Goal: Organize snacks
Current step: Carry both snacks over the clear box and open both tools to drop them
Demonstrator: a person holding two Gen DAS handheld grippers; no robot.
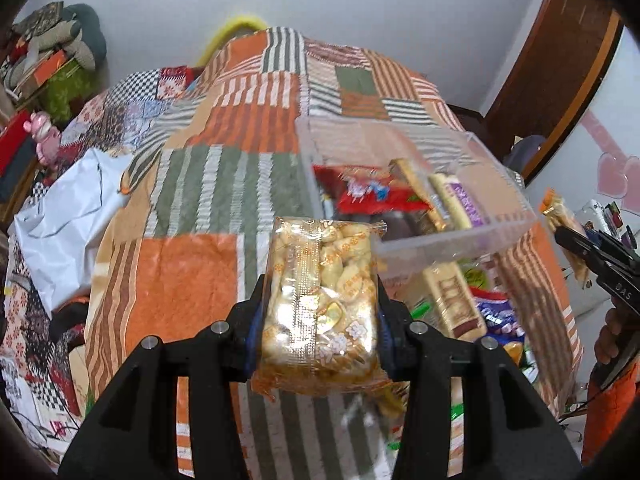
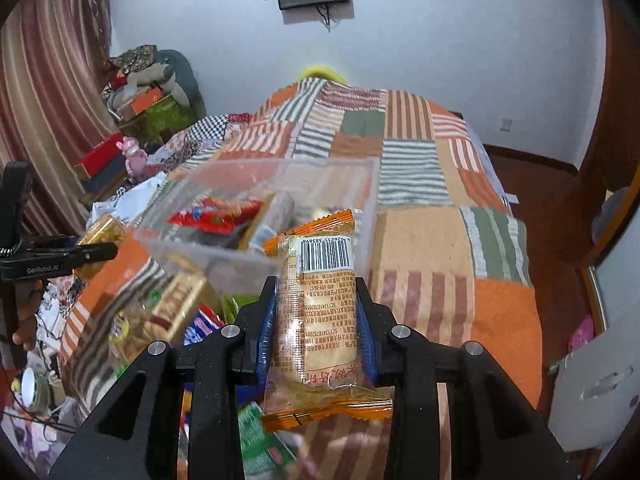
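Observation:
My left gripper (image 1: 320,300) is shut on a clear bag of wrapped yellow candies (image 1: 320,296), held above the patchwork bed. A clear plastic box (image 1: 452,236) with several snack packs, a red pack (image 1: 372,192) among them, sits just ahead to the right. My right gripper (image 2: 316,304) is shut on an orange-edged cake packet with a barcode (image 2: 316,304), just in front of the same box (image 2: 200,248). The right gripper shows at the right edge of the left wrist view (image 1: 580,248); the left gripper shows at the left of the right wrist view (image 2: 96,252).
Loose snack packs (image 1: 460,304) lie on the patchwork quilt (image 1: 192,280) below the box, also seen in the right wrist view (image 2: 176,312). A white bag (image 1: 68,216) lies at the bed's left. Clutter piles (image 2: 152,92) stand by the wall.

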